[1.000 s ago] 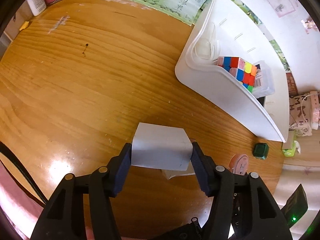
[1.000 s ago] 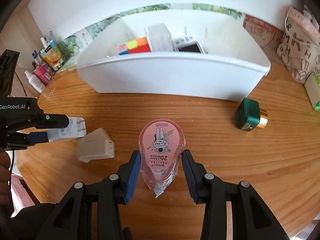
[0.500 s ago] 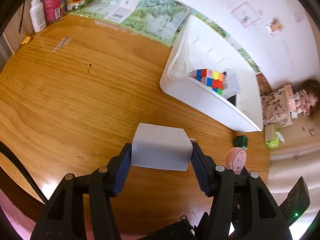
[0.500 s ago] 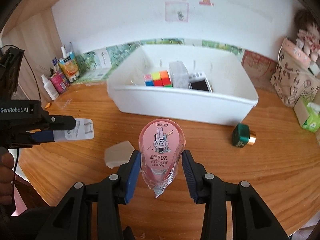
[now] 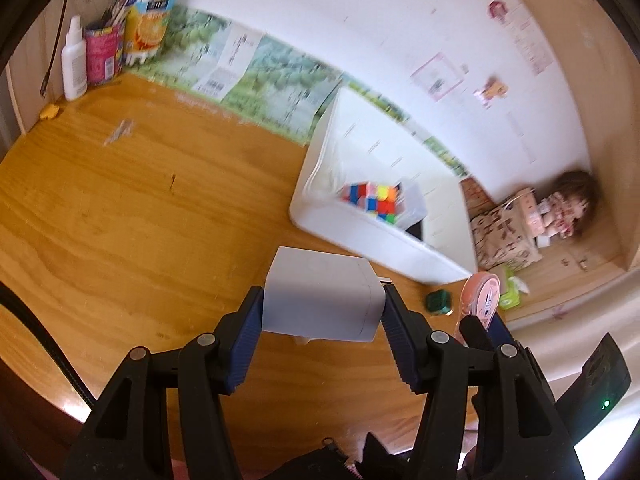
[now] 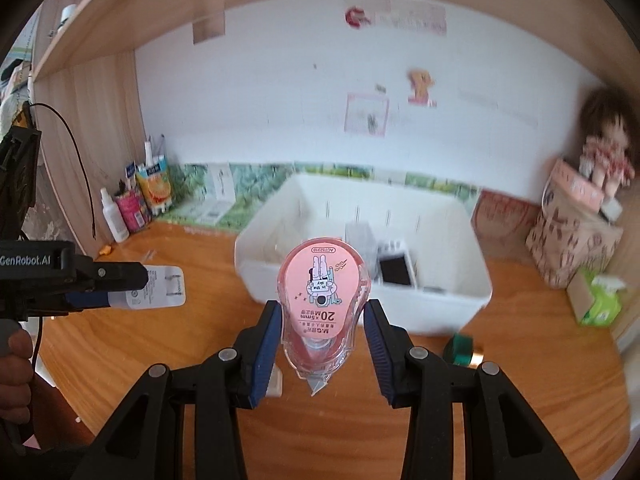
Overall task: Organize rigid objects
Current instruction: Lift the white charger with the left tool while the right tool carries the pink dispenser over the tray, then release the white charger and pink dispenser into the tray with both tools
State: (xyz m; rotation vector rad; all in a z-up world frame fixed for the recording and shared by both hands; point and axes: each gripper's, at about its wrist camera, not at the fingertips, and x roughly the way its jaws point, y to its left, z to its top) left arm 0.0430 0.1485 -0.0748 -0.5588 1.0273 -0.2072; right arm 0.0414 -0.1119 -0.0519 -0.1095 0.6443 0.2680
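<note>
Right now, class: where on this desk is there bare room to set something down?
Free: the broad wood between the corner bottles and the white bin. Crowded: the bin's middle around the cube, and the strip beside the green cap and tissue pack.

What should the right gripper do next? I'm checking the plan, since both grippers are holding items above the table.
Probably carry the pink correction tape forward over the white bin before releasing. The right gripper is shut on it, short of the bin's near wall, and the bin has open floor right of the phone. The left gripper holds the white charger.
</note>
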